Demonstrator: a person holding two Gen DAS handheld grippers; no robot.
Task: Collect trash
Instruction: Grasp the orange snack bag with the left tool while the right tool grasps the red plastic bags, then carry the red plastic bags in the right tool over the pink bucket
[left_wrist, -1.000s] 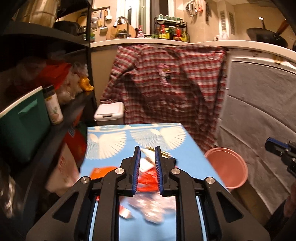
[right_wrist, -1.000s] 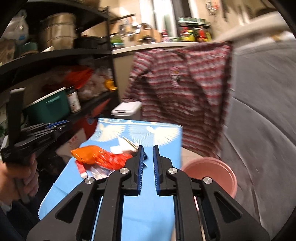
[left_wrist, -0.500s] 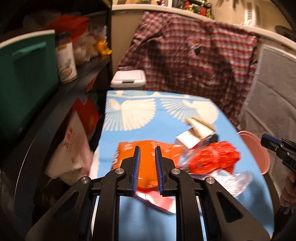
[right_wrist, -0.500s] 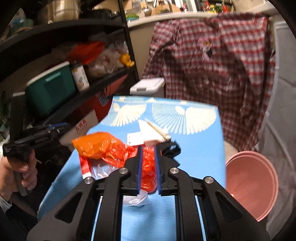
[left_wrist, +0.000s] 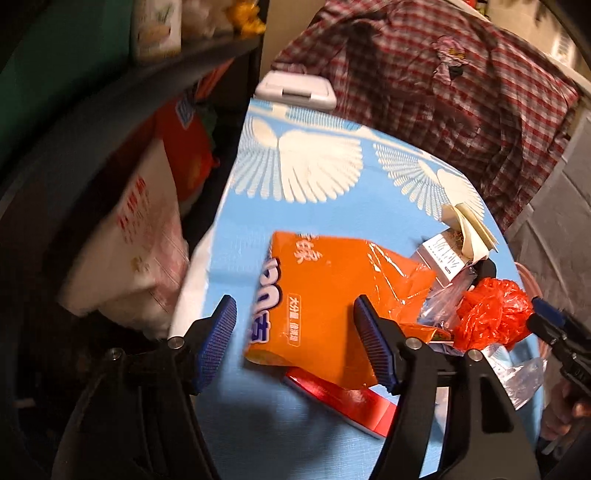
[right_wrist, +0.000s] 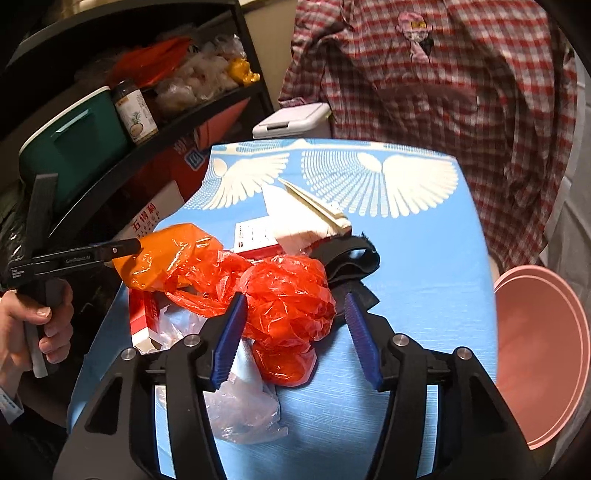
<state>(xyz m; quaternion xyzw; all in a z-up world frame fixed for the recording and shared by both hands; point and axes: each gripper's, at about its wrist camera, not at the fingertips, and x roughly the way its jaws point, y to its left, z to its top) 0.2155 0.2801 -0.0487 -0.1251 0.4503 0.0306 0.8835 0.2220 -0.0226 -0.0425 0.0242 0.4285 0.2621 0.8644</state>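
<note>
A: We're over a blue table cloth (right_wrist: 424, 295) printed with white wings, a plaid shirt (right_wrist: 461, 92) hanging behind it, a dark shelf rack (right_wrist: 129, 155) to the left.

B: Left gripper (left_wrist: 295, 339) first. Its jaws are opening, and we see the orange wrapper (left_wrist: 332, 295) lying flat between the blue pads; the pads don't press on it.

A: Agreed. Right gripper (right_wrist: 291, 332): jaws opening too, with the crumpled red bag (right_wrist: 288, 299) sitting between the pads, not squeezed as far as we can tell.

B: Moving outward in the right view: clear plastic film (right_wrist: 240, 410) at seven o'clock of the red bag, touching it. A red and white box (right_wrist: 142, 317) at nine o'clock, partly under the orange wrapper.

A: At twelve o'clock, a white carton (right_wrist: 255, 236) and a folded paper piece (right_wrist: 310, 214). A black strap (right_wrist: 347, 258) at one o'clock, just beside the bag.

B: Pink basin (right_wrist: 539, 350) off the table's edge at three o'clock, lower than the cloth.

A: A white lidded bin (right_wrist: 291, 118) beyond the far edge. A hand (right_wrist: 33, 325) grips the left tool's handle at nine o'clock.
</note>
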